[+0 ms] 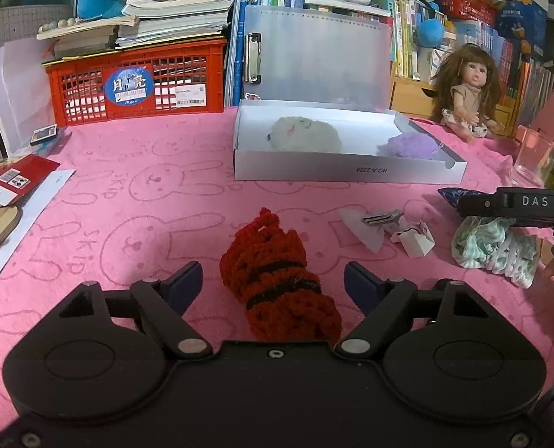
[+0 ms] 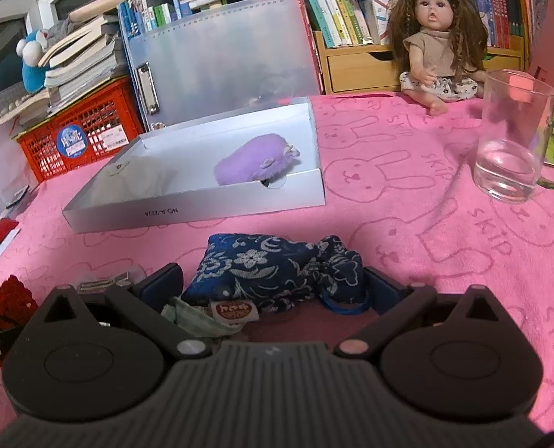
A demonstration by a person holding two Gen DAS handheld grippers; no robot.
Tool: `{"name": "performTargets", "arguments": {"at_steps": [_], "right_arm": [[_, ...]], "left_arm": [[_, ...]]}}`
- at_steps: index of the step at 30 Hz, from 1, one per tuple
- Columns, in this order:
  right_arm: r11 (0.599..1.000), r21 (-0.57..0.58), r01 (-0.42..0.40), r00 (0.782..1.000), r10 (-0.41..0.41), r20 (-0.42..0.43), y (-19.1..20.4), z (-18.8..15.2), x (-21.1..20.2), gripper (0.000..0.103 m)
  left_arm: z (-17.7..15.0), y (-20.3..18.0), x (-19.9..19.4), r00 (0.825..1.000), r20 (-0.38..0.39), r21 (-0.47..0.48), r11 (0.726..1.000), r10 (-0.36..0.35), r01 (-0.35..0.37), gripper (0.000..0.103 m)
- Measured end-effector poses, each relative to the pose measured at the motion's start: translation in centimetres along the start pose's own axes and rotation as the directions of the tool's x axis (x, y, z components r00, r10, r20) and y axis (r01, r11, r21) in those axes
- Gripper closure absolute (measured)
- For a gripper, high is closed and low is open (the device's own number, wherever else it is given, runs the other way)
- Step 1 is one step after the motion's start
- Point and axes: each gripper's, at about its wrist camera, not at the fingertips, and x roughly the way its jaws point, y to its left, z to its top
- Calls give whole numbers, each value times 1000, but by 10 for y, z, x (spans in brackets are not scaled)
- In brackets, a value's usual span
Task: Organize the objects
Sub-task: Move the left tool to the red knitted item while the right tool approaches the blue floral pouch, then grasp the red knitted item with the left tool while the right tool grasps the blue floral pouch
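On the left side of the pink bunny cloth [image 1: 127, 201], the left gripper [image 1: 273, 280] has its two fingers apart, and the red crocheted piece [image 1: 280, 283] lies between them without touching either blue pad [image 1: 187, 283]; there is a clear strip of cloth on both sides of it. The long axis of this piece runs away from the gripper, from near its body up toward the loop at the far end, leaning slightly to the left, so the fingers stand across its narrow width. I judge that a simple closing would take it at the black-banded middle. More to the right and farther away stands the white box [image 1: 347, 173], which already holds a pale fluffy toy [image 1: 304, 133] and a purple fluffy toy [image 1: 411, 145]; it lies straight ahead of the red piece and a little to the right, so the carry would probably go forward. On the right, the right gripper [image 2: 273, 287] has the blue flowered pouch [image 2: 273, 272] between its fingers, with its long axis lying across them. The pads seem to be at both ends of it, but I cannot tell if they press. The left hand is clearly the nearer one to the red piece.
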Motion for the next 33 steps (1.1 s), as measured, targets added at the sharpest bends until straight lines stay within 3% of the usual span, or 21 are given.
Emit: {"name": "performTargets", "arguments": {"at_steps": [18, 33], "right_arm": [[1000, -7, 1, 1000, -1, 15, -1, -1, -2, 0], [998, -55, -1, 999, 3, 35, 5, -1, -7, 13]], "left_arm": [[-5, -2, 4, 1000, -26, -25, 1000, -10, 9, 42], [-6, -3, 6, 999, -34, -24, 1000, -8, 7, 46]]}}
